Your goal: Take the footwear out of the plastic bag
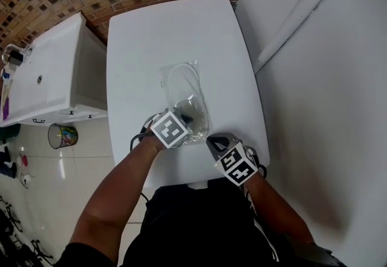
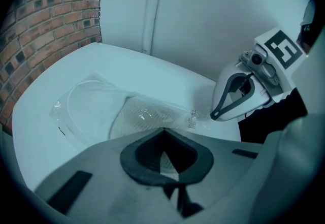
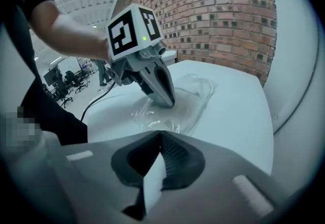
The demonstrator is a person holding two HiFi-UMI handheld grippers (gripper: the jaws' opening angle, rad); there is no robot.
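a: brick wall at the back, white table (image 1: 181, 23) in front of the person, and the plastic bag (image 1: 192, 105) lies flat from the table's middle toward its near edge.

b: footwear (image 2: 94, 108) inside it?

a: yes, a pale slipper shape sealed in the clear film, at the far half of the bag. nothing is out yet.

b: left gripper (image 3: 167, 100)?

a: jaws closed, tips down on the near end of the bag. the film crinkles around them, so it looks like a pinch on the plastic rather than just a press.

b: and the right gripper (image 3: 160, 136)?

a: jaws closed too, with nothing between them. it sits by the near right corner of the table, just beside the bag and not touching it.

b: so which step is this?

a: i'd call it the start: the bag is pinned and the opening not yet worked.

b: next move?

a: my guess is the right jaws need to open, find the bag's mouth or the slipper through it, and pull while the left keeps the film from sliding. thin plastic may slip or bunch.
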